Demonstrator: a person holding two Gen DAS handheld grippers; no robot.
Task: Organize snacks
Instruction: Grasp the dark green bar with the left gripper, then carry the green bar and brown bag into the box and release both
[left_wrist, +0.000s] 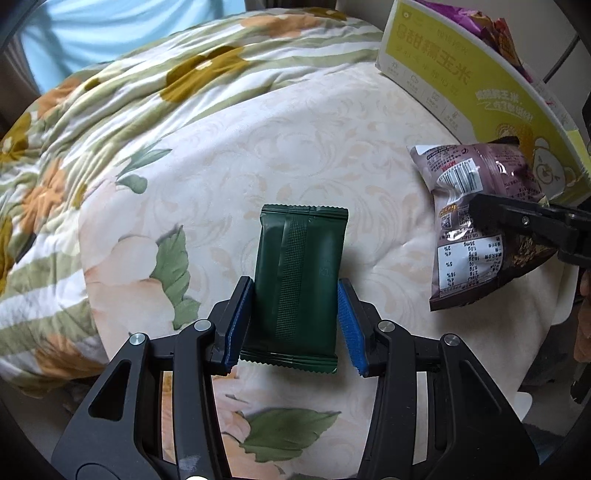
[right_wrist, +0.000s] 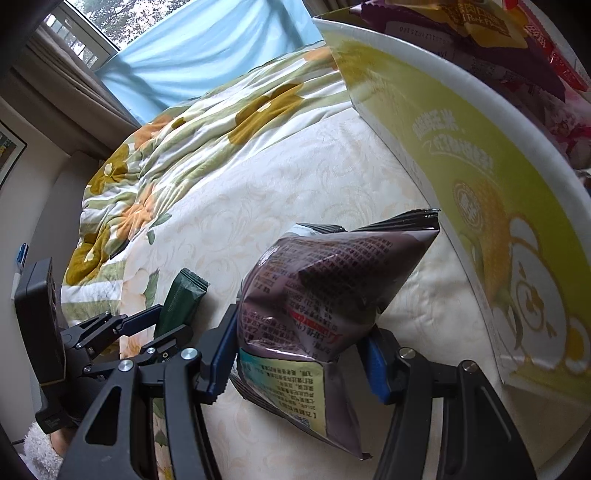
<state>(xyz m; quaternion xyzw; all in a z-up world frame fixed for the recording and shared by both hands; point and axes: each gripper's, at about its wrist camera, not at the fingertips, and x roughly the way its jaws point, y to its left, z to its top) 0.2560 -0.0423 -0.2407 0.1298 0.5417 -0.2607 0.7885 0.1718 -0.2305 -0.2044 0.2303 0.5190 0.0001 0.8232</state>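
Your left gripper (left_wrist: 293, 325) has its jaws pinching the dark green packet (left_wrist: 301, 284) across its width near the lower end, and your right gripper (right_wrist: 301, 363) has its jaws squeezing the purple snack bag (right_wrist: 321, 295) at its waist, where the film buckles inward between the blue pads (right_wrist: 221, 354). Both packets look light and soft: thin glossy film over air and crumbly contents, so they will likely crush before they slip, yet the foil can slide if you loosen your hold. The green one seems flat and fairly firm, with a ribbed seam down its back, and a grip across the body beside the seam suits it. The purple one is puffy, and its crimped top edge would give you a flatter, safer place to take hold than the swollen middle. Both packets sit over the bed (left_wrist: 314, 155), the green one near the middle of the cream patterned sheet and the purple one just beside the yellow-green cardboard box (right_wrist: 491, 192), which already holds other bright packets at its open top. The bed is soft and yielding, so anything you press down will sink. A flowered quilt (left_wrist: 110, 122) lies bunched at the far side, with a pale blue curtain (right_wrist: 207, 48) and a window behind.
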